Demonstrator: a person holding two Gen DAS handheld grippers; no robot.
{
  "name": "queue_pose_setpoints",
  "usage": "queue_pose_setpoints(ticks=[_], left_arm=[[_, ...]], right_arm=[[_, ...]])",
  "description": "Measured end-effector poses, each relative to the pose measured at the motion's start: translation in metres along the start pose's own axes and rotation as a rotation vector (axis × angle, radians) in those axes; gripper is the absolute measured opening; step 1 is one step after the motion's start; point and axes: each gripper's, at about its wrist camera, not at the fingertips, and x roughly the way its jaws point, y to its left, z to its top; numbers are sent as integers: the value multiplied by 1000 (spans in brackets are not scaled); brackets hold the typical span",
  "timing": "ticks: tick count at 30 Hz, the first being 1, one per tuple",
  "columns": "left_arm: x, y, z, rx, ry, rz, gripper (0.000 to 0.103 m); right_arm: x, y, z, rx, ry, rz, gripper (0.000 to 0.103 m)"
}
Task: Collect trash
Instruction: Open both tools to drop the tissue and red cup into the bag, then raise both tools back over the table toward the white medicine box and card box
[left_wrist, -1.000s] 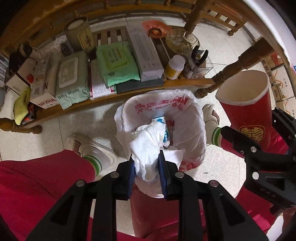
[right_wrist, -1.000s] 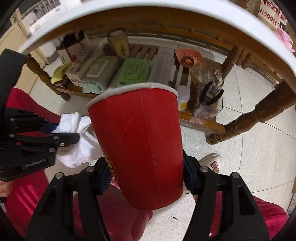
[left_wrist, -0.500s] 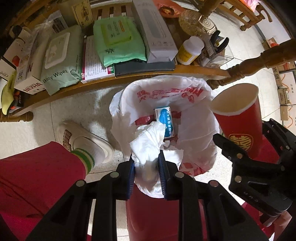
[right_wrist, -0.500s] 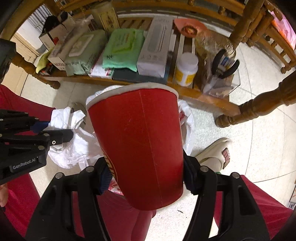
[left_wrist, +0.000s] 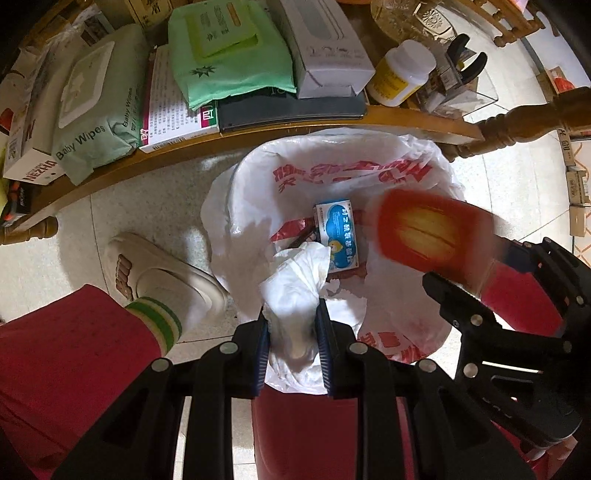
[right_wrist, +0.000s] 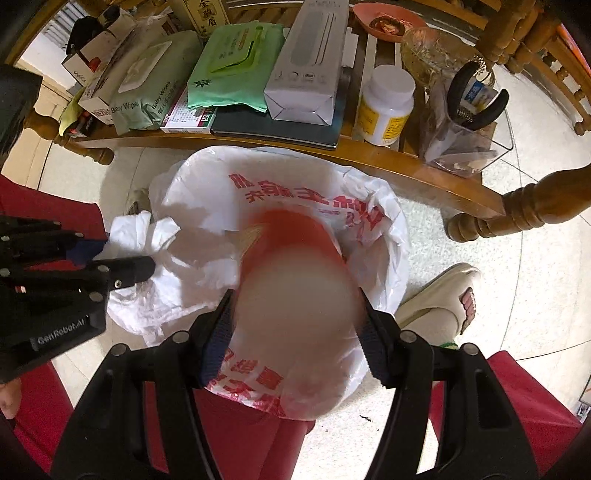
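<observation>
A bin lined with a white bag printed in red (left_wrist: 332, 162) stands on the floor below both grippers. My left gripper (left_wrist: 293, 321) is shut on a crumpled white tissue (left_wrist: 295, 284) and holds it just over the bag's near rim. The red paper cup (right_wrist: 295, 288) is motion-blurred, its pale base towards the camera, and is dropping out from between the pads of my right gripper (right_wrist: 294, 295), which no longer clamp it. In the left wrist view the cup (left_wrist: 428, 229) hangs over the bag's right side. A small blue box (left_wrist: 338, 236) lies inside the bag (right_wrist: 295, 184).
Just behind the bin, a low wooden shelf (left_wrist: 258, 136) holds wipes packs (left_wrist: 92, 110), a white carton (left_wrist: 325, 48), a pill bottle (left_wrist: 402, 74) and a clear holder with pliers. A turned table leg (right_wrist: 517, 210) is at right. Slippered feet (left_wrist: 159, 269) and red trousers flank the bin.
Both grippers have come down closer to the bag. The cup, firmly held upright before, has slipped forward out of the right jaws and now blurs over the bag. The tissue stays gripped.
</observation>
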Motion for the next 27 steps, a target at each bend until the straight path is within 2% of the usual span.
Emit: queue_pose_setpoints(ticks=[2, 3, 4, 7, 27], left_arm=[[2, -1, 0, -2, 13, 3, 24], [4, -1, 1, -6, 27, 3, 31], [7, -1, 2, -13, 44, -2, 42], [10, 1, 2, -23, 58, 28, 56], [4, 0, -2, 0, 38, 57, 65]], right_arm=[[4, 1, 1, -9, 9, 2, 61], [5, 2, 1, -11, 13, 1, 63], [6, 2, 0, -10, 18, 3, 69], [5, 1, 0, -9, 11, -10, 71], [-2, -4, 0, 23, -9, 0, 71]])
